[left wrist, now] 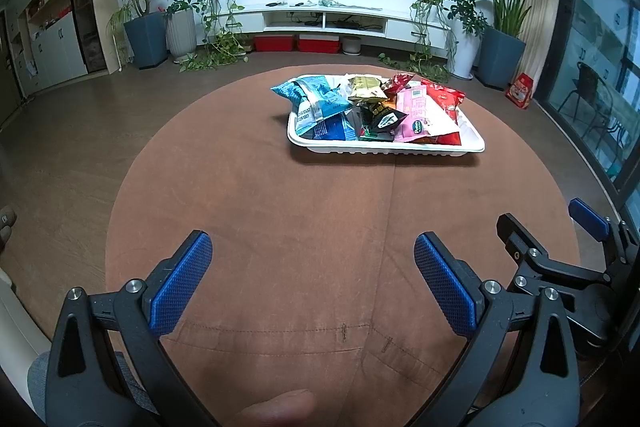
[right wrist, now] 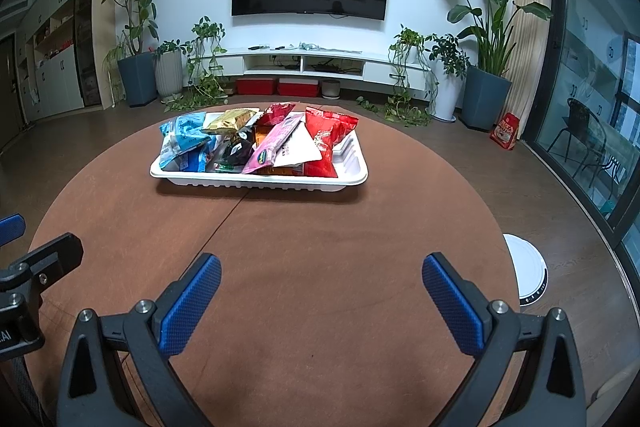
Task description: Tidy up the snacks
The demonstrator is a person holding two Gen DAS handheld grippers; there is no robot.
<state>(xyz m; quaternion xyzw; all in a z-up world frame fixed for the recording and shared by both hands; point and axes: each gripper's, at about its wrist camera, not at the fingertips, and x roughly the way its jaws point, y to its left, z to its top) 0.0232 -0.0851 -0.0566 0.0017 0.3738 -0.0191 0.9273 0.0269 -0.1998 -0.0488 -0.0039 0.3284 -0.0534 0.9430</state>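
A white tray [left wrist: 474, 143] stands on the far half of a round brown table [left wrist: 280, 207], also in the right wrist view [right wrist: 360, 163]. It holds several snack bags: blue bags [left wrist: 316, 99] [right wrist: 184, 135] on its left, gold [left wrist: 366, 87] [right wrist: 234, 120] and black [left wrist: 382, 117] [right wrist: 236, 151] in the middle, pink [left wrist: 416, 115] [right wrist: 272, 143] and red [left wrist: 446, 97] [right wrist: 328, 135] on its right. My left gripper [left wrist: 312, 251] is open and empty, near the table's front. My right gripper [right wrist: 320, 273] is open and empty, beside it [left wrist: 560, 231].
A white round robot vacuum [right wrist: 528, 271] lies on the floor right of the table. Beyond the table are a TV wall, a low white shelf [right wrist: 312, 63], red boxes [right wrist: 276, 87] and potted plants [right wrist: 484, 95]. Glass doors are at the right.
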